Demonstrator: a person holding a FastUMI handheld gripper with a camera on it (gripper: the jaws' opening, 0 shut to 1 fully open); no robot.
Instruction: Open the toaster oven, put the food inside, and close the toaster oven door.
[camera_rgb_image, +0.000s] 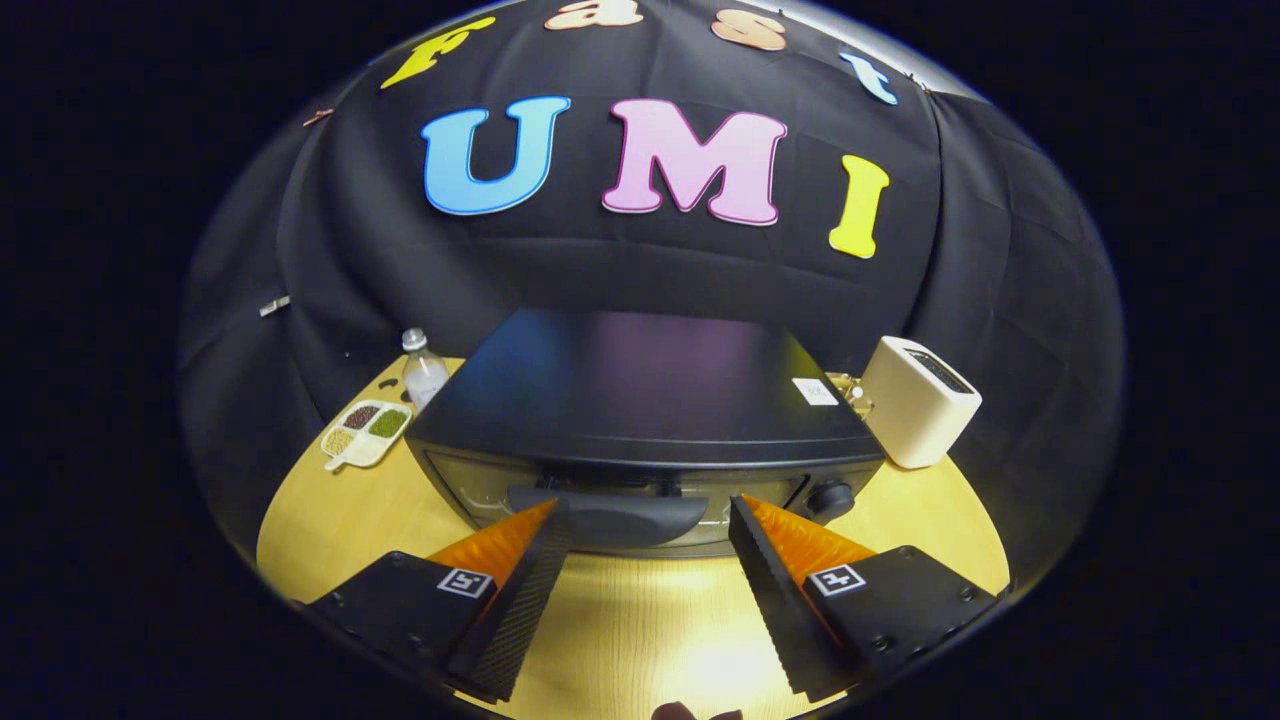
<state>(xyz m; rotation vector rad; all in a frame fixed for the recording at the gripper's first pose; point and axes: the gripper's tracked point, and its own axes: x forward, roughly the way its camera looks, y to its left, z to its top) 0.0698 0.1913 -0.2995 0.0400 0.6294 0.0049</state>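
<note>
The toaster oven (640, 400) is seen on the table (620, 630), straight ahead of the gripper (650, 510), with its door shut. The long handle (610, 512) is laid flat across the door (side to side), just past the 2 fingertips and between them. The fingers are held wide apart and nothing is gripped. No food can be made out near the fingers.

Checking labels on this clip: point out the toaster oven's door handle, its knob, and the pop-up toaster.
Door handle (610, 515), gripper view, middle of the bar.
Knob (830, 497), gripper view, its front face.
Pop-up toaster (915, 410), gripper view, its side wall.
Claw (650, 520), gripper view, open gap before the handle.
</note>
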